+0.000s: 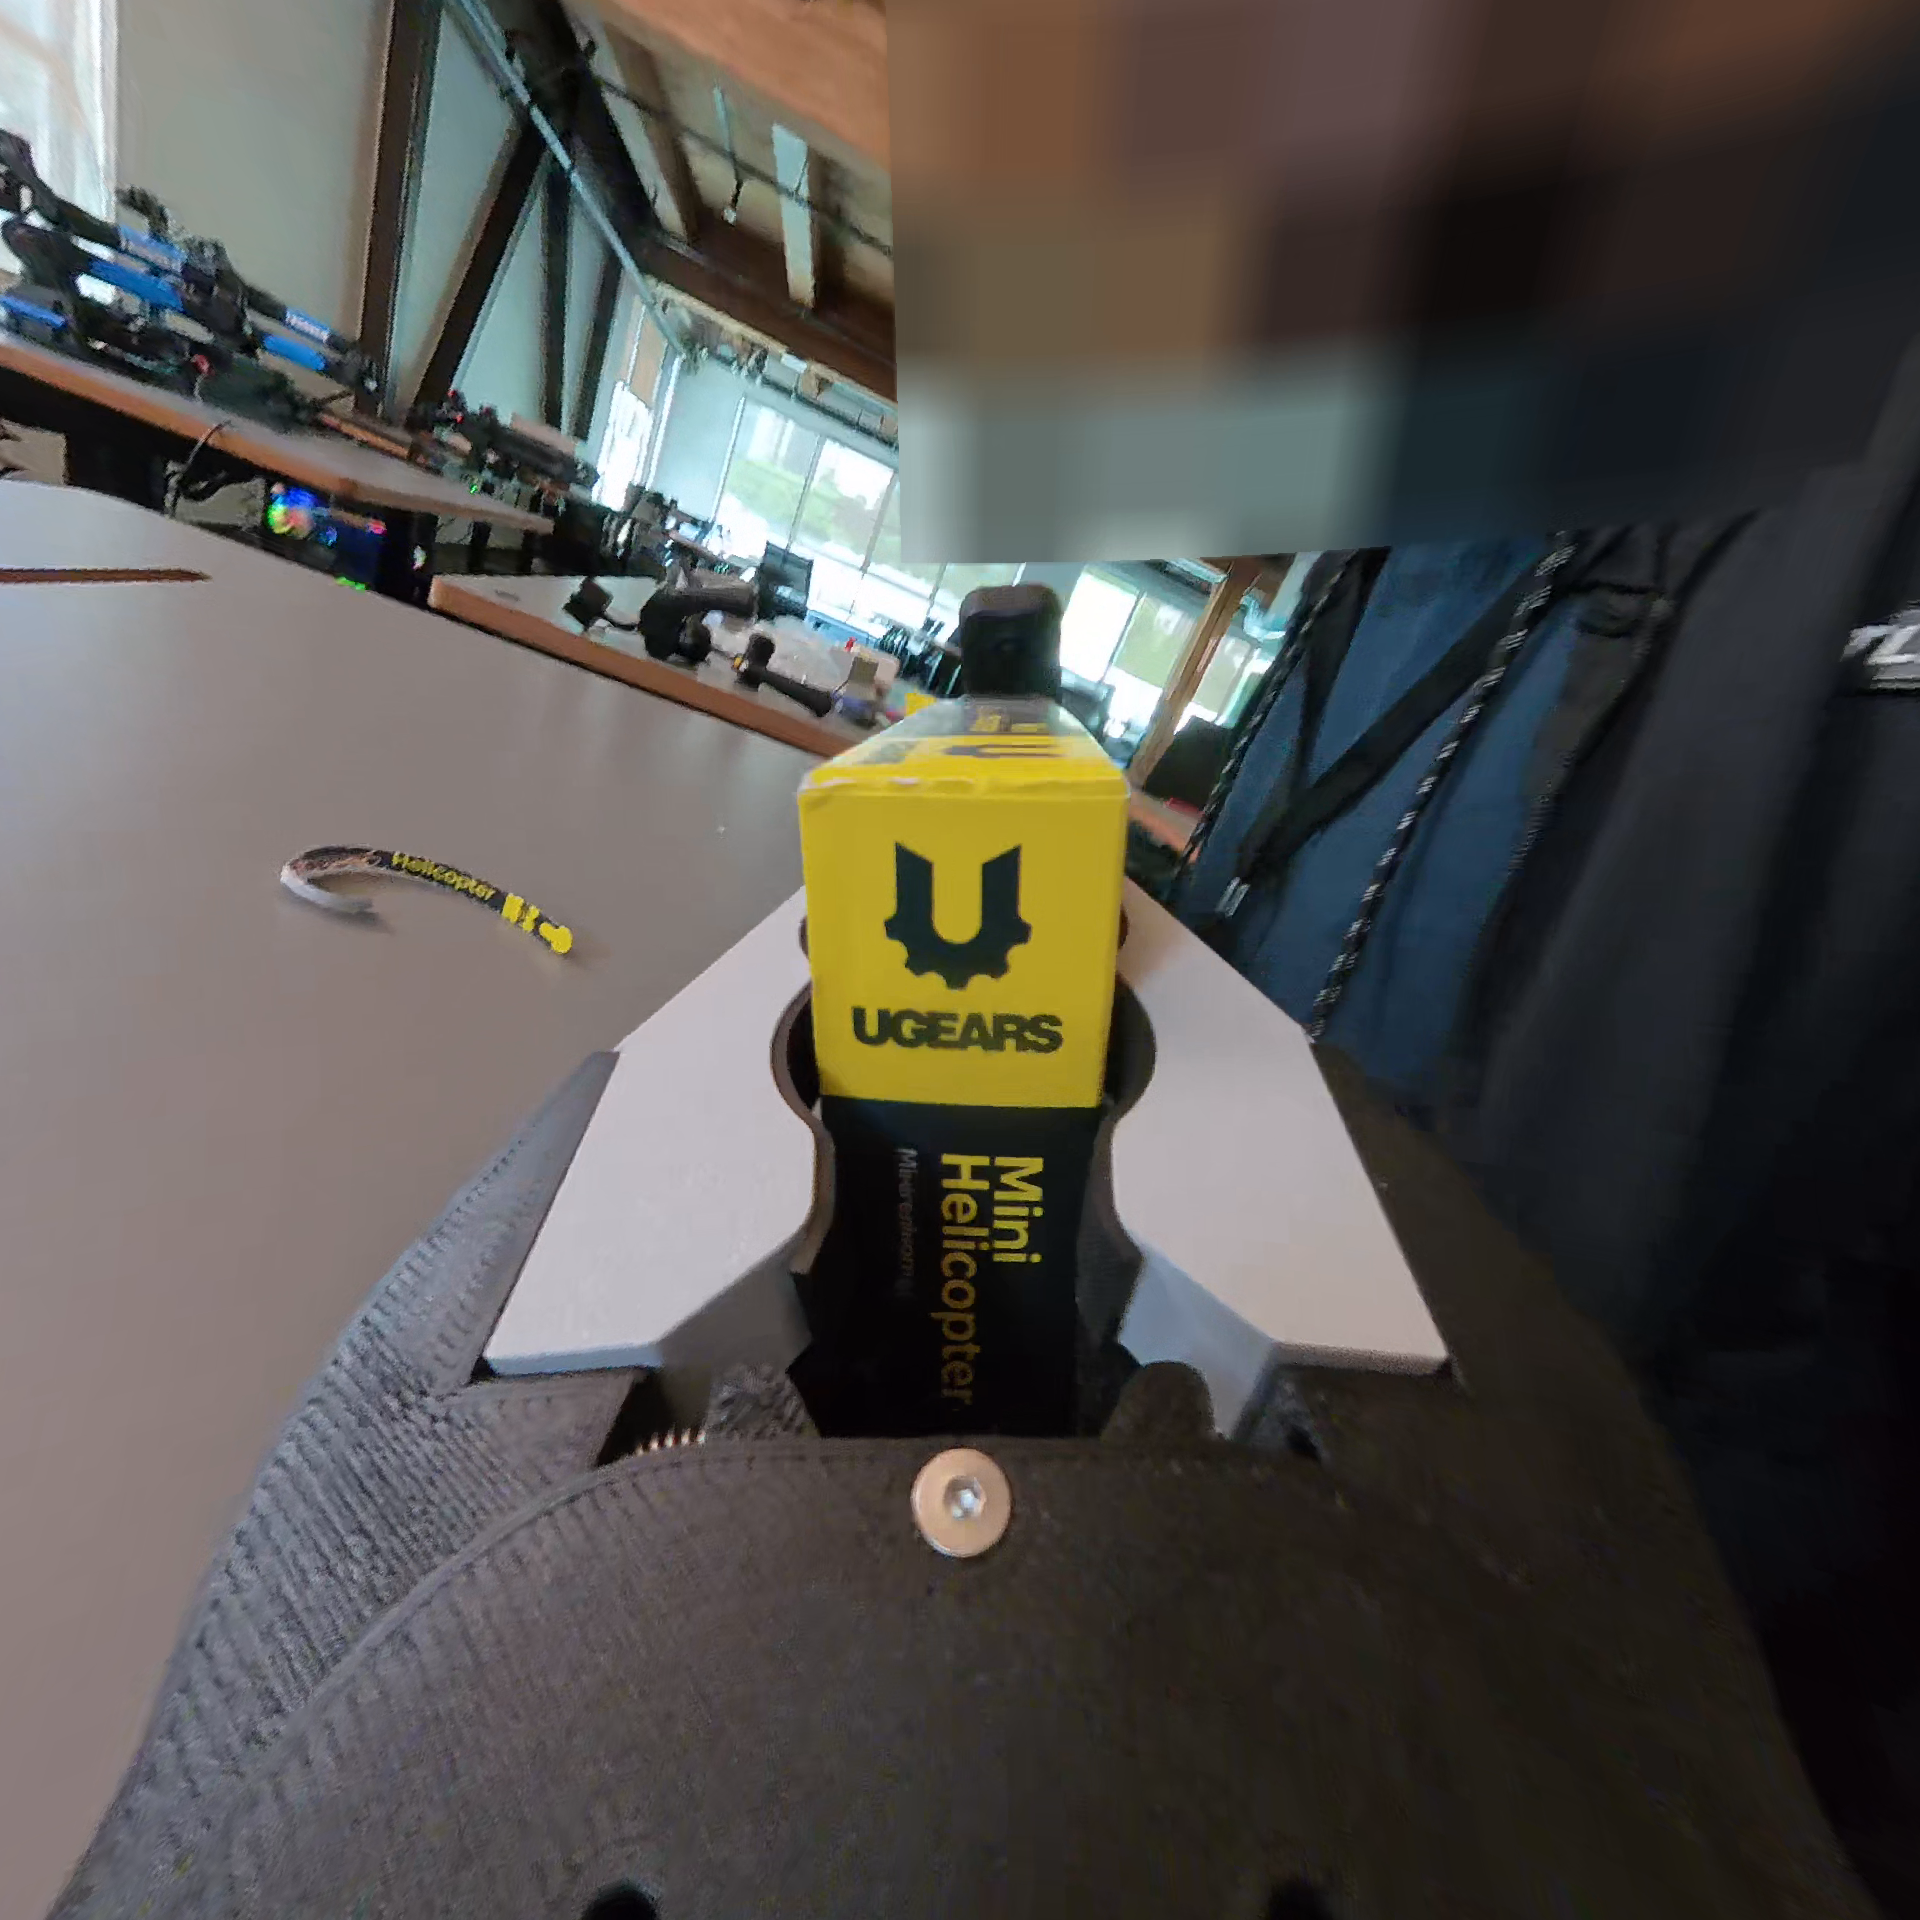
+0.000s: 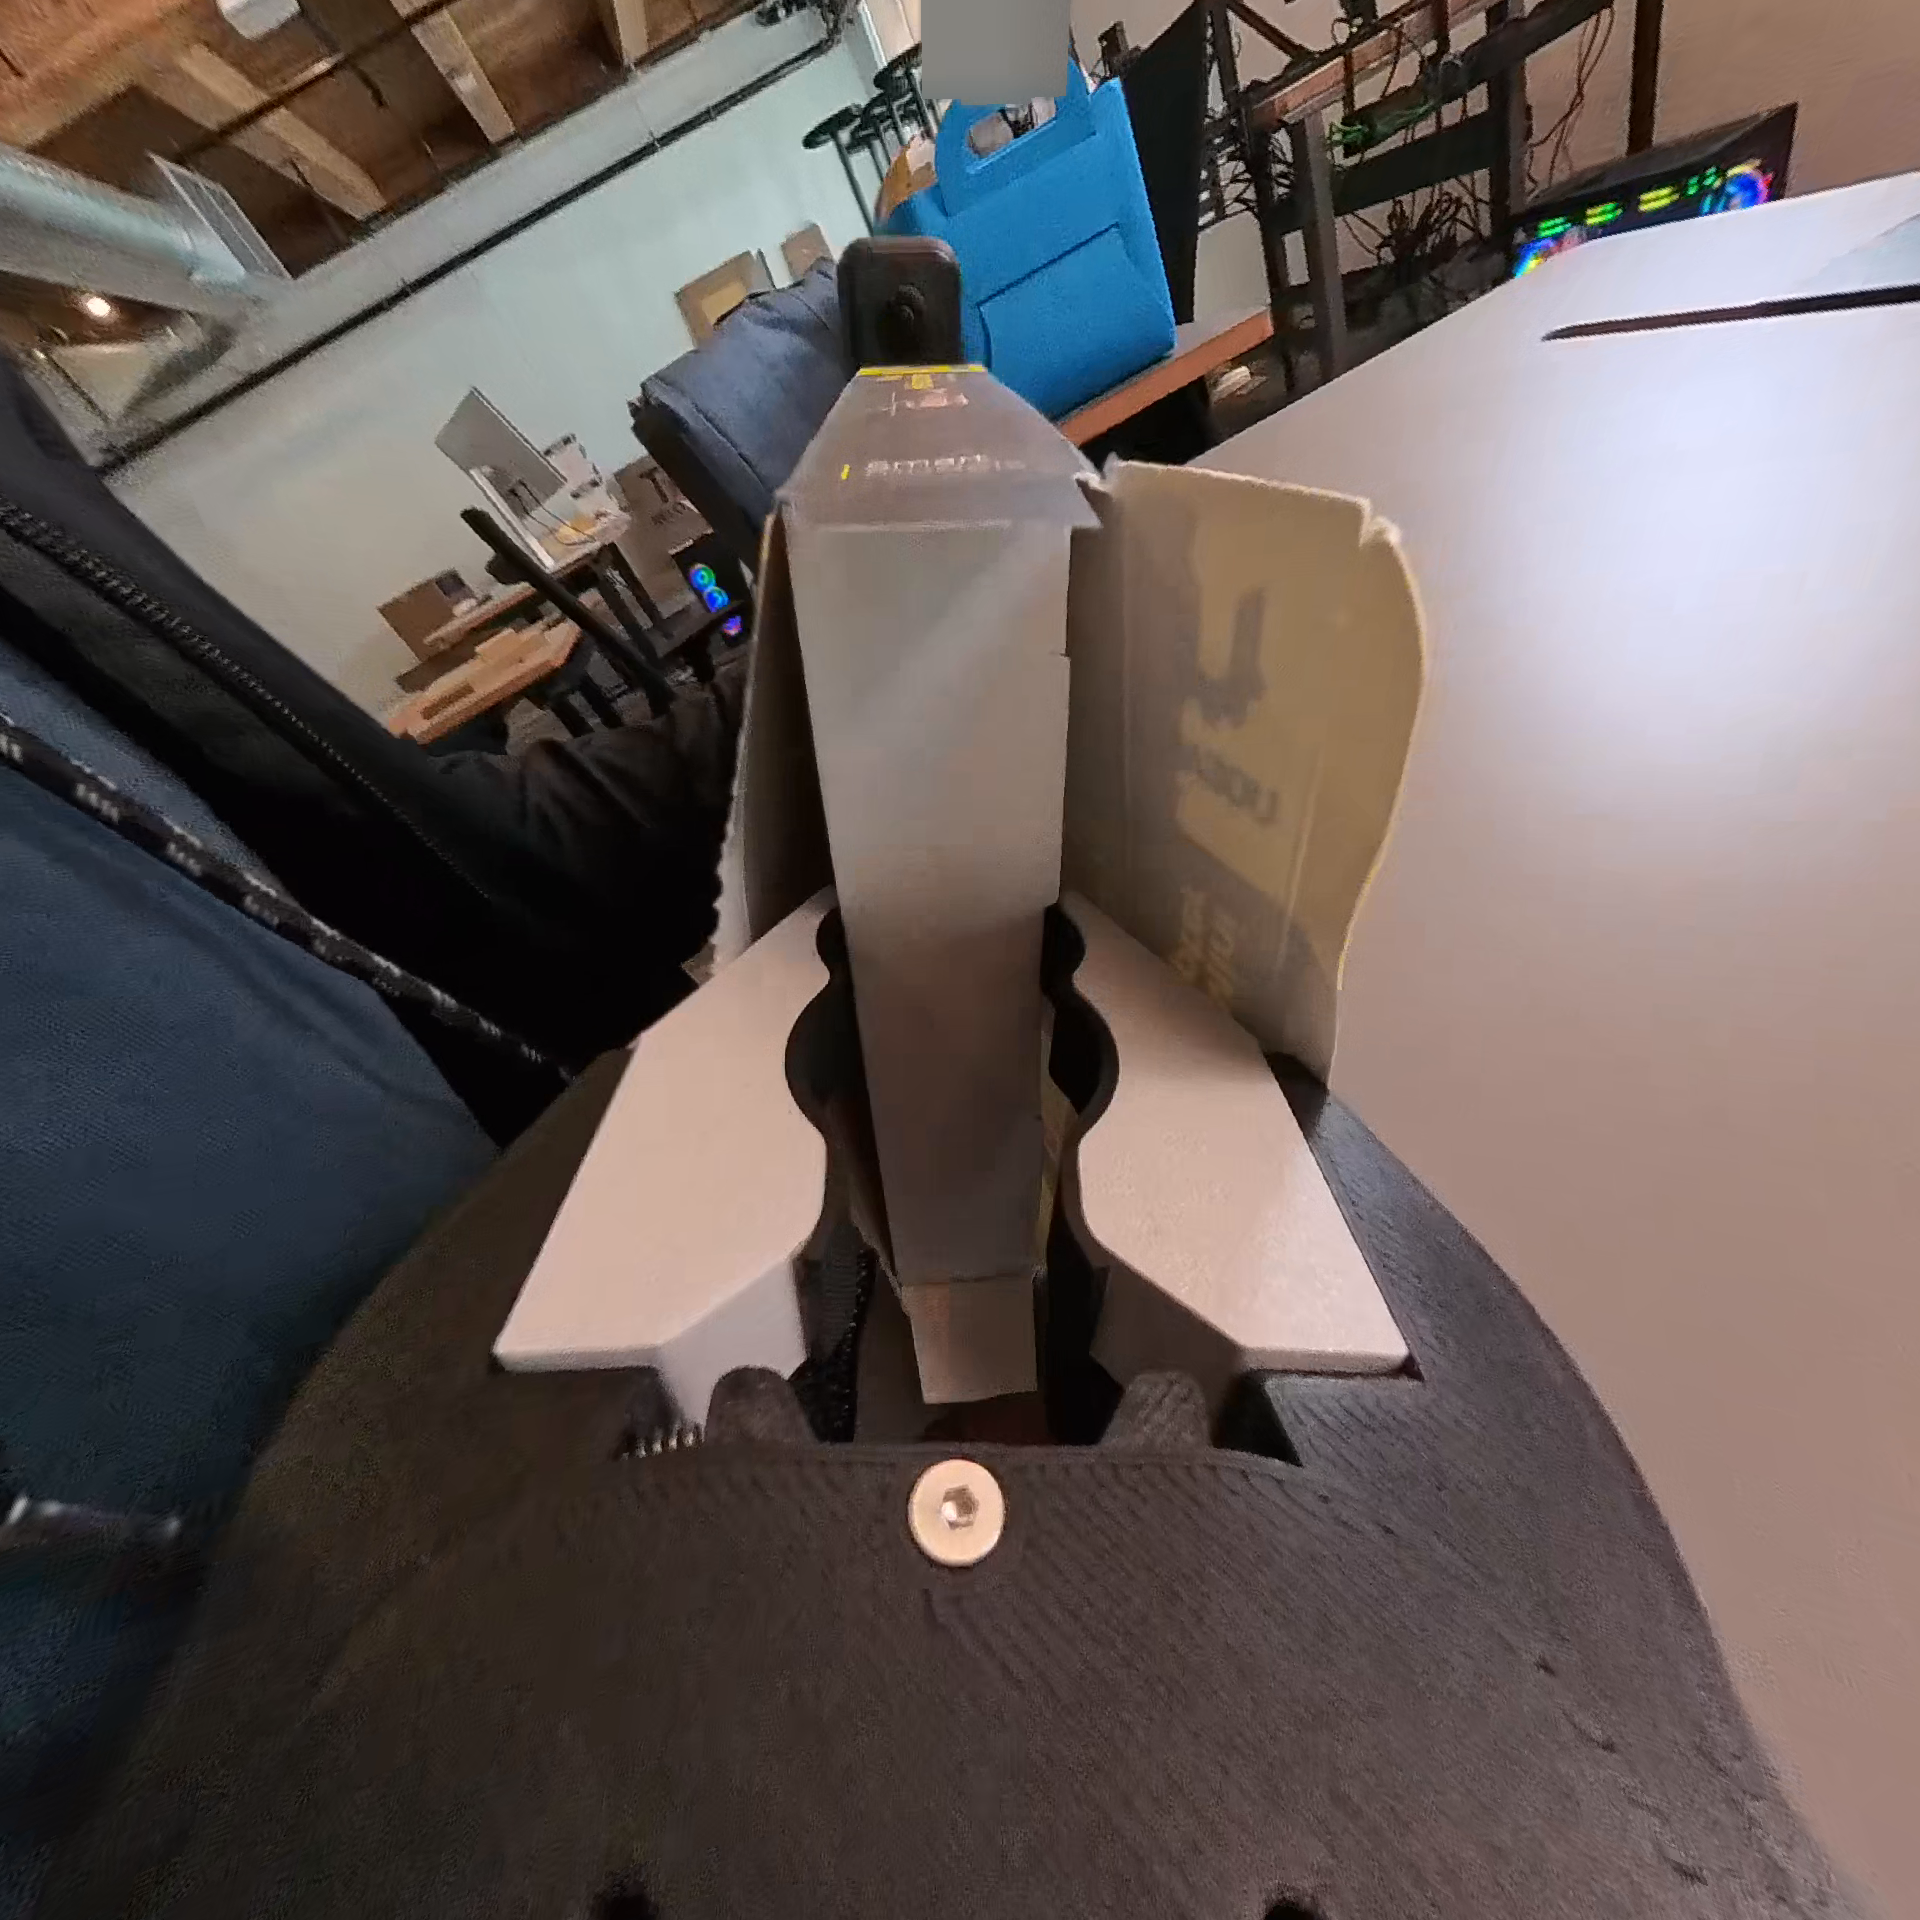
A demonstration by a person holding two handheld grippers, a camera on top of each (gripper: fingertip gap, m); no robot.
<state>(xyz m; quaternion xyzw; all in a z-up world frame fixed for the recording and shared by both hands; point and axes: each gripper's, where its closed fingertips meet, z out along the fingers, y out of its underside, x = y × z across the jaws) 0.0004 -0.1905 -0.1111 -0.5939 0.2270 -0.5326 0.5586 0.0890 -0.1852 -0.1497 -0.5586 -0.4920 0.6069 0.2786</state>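
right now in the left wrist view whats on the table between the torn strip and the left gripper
Nothing: in the left wrist view the grey table is bare between the curled torn strip and the left gripper, which is shut on the yellow and black box.

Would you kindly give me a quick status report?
Left claw shut on box's closed end. Right claw shut on its open flaps. Torn strip on table.
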